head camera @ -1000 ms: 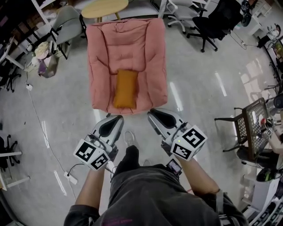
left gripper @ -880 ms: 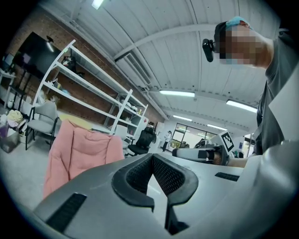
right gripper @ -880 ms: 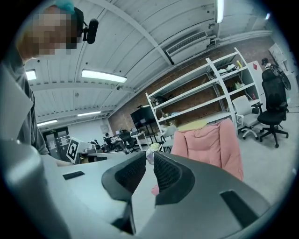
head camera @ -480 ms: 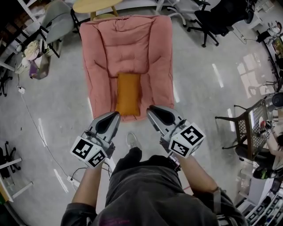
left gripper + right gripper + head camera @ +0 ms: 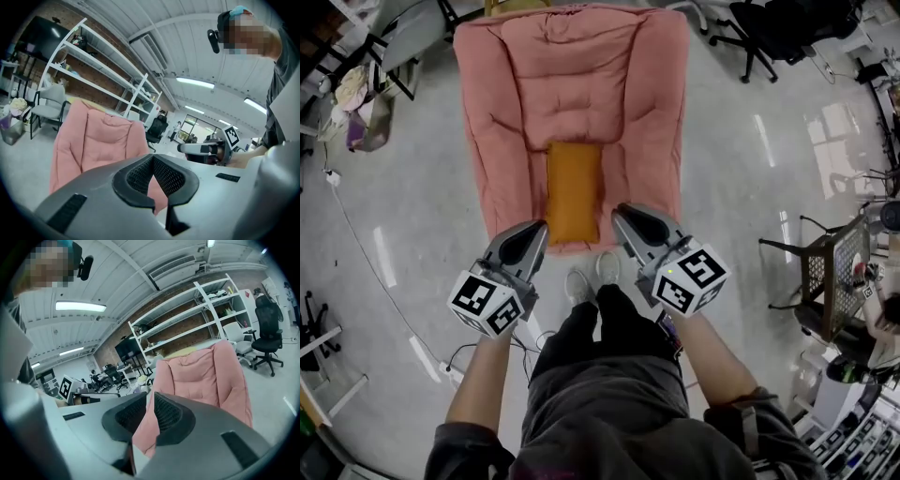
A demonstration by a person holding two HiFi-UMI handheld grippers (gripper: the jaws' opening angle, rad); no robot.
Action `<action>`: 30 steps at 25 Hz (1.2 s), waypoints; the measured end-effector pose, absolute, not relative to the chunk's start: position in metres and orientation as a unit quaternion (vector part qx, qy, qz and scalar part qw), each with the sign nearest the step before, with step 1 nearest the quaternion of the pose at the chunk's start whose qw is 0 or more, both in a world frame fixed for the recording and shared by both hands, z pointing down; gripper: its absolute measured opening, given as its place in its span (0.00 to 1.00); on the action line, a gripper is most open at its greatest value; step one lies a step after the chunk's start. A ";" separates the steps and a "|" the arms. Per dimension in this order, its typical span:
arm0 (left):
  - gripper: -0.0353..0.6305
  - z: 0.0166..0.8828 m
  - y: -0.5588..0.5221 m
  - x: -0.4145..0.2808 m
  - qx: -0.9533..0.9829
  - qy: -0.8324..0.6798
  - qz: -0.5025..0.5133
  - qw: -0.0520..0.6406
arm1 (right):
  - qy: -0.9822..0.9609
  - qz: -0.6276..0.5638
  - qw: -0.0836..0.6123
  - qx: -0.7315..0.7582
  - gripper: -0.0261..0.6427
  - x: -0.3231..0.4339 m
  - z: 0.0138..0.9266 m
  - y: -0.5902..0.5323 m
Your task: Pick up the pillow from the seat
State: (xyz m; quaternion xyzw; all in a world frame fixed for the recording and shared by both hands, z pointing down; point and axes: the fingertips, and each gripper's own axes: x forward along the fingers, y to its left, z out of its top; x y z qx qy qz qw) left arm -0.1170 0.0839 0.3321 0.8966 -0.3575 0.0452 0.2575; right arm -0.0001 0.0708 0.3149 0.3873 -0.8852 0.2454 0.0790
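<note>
The orange pillow (image 5: 572, 192) is lying flat and lengthwise in the middle of the seat of the pink chair (image 5: 572, 84), reaching down to the seat's front edge, and nothing is touching it. The person is standing right at that edge, shoes (image 5: 592, 277) showing on the floor (image 5: 741, 187) just below it, and is holding both grippers out low in front of the body. The left gripper (image 5: 530, 240) is pointing toward the chair's front left corner with its fingers pressed together and nothing between them. The right gripper (image 5: 628, 221) is hanging over the front right corner, just beside the pillow's near end; its fingers are drawn together too, empty, and the pink showing at their slit in the right gripper view is only the chair beyond. By this reading the task is barely starting: the person is getting into reach, but no grasp is being made. Everything that matters is left to do: spreading the fingers, bringing them down onto the pillow, pinching its soft cover, and lifting it clear of the seat.
</note>
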 end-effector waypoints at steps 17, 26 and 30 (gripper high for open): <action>0.13 0.598 -0.024 -0.111 0.823 -0.412 0.140 0.365 | -0.832 0.390 0.137 0.370 0.27 0.018 0.597 -0.050; 0.35 0.725 -0.041 -0.112 0.782 -0.420 0.191 0.419 | -0.785 0.470 0.158 0.371 0.39 0.013 0.732 -0.069; 0.47 0.758 -0.039 -0.113 0.766 -0.417 0.197 0.448 | -0.764 0.507 0.155 0.368 0.42 0.010 0.769 -0.064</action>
